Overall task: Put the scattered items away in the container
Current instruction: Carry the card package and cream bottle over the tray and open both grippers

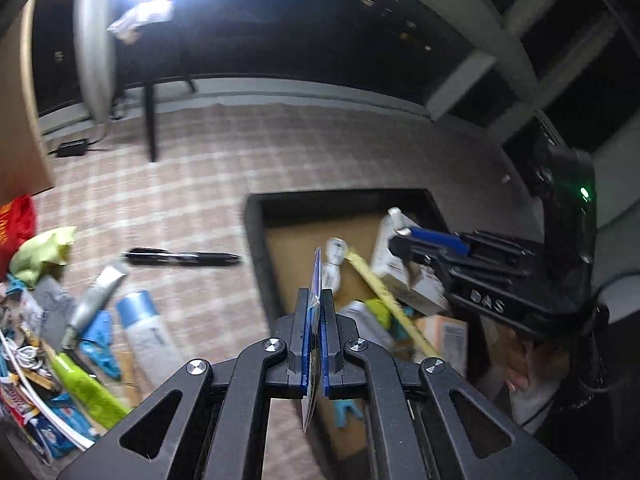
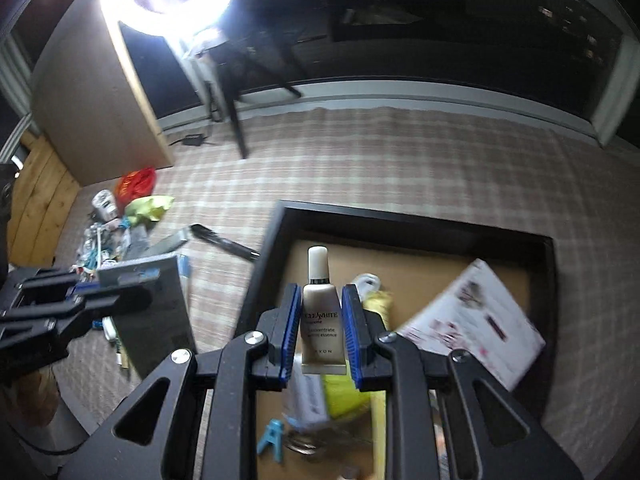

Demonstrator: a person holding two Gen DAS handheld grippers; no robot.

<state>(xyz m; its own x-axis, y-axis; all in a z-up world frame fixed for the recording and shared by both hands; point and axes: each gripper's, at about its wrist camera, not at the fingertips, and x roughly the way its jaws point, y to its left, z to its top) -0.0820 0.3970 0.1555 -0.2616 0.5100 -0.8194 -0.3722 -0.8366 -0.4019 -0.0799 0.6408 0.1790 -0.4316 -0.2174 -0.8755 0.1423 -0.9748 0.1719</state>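
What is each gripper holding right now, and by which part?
Left gripper is shut on a thin flat packet, pinched edge-on across its lower part. Right gripper is shut on a small white tube, pads on its sides, cap pointing away.

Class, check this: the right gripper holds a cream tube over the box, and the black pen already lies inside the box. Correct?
Not quite. The right gripper does hold the cream tube over the box, but the pen lies on the carpet outside it, as the right wrist view shows.
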